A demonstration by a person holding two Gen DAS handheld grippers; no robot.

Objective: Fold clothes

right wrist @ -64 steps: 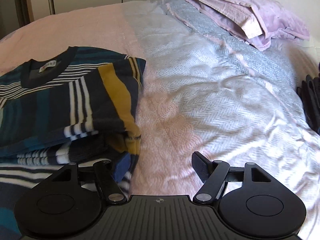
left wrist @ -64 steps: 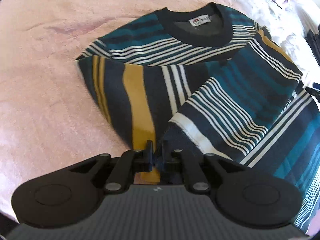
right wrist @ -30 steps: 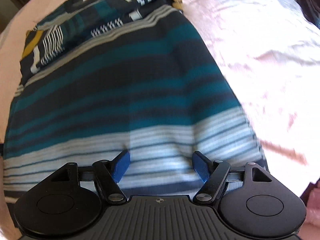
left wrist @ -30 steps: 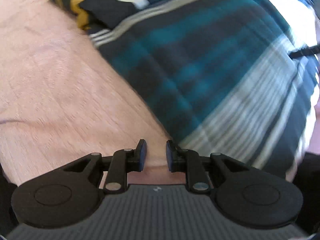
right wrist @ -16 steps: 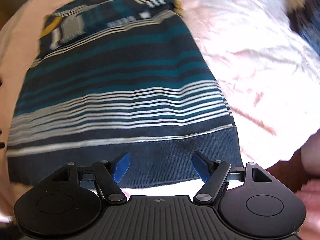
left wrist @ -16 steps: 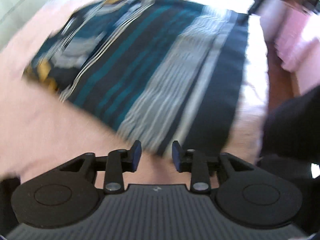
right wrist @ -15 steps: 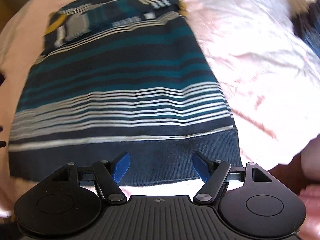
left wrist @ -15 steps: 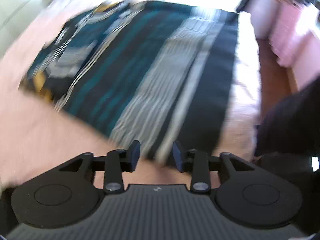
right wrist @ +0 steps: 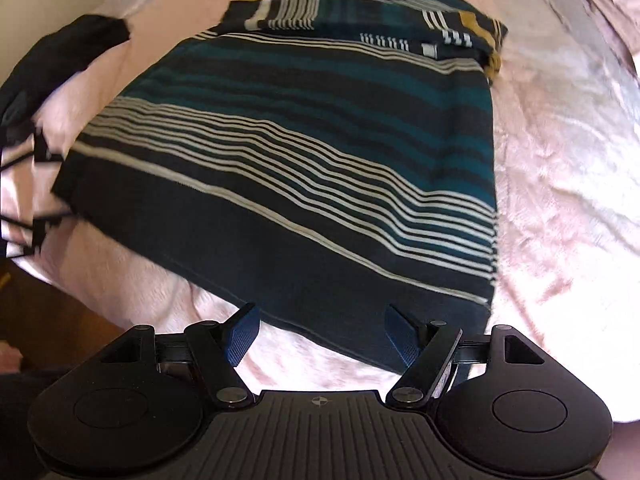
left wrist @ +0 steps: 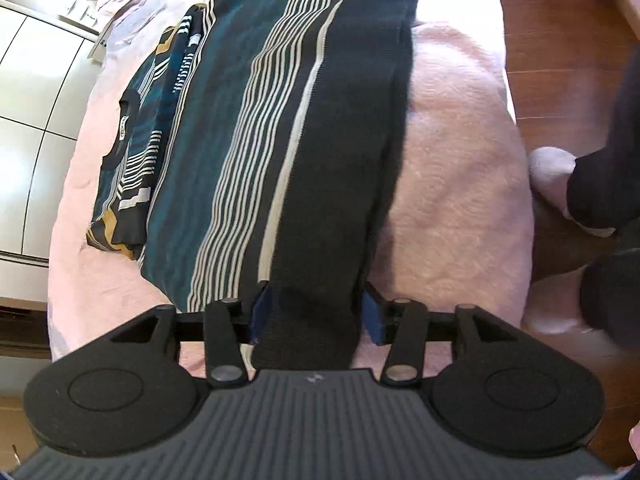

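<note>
Striped sweater [right wrist: 304, 152] spread flat on pink bed [right wrist: 560, 168], sleeves tucked in, long axis running away; dark hem band [left wrist: 320, 240] between spread fingers of left hand-held gripper [left wrist: 316, 316]; right hand-held gripper [right wrist: 322, 334] likewise released at hem.

Right hand-held gripper [right wrist: 320, 334], fingers apart, at striped sweater [right wrist: 304, 168] hem

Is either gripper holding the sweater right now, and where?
Neither. Both the left gripper and right gripper are open, poised at the striped sweater's dark bottom hem.
</note>
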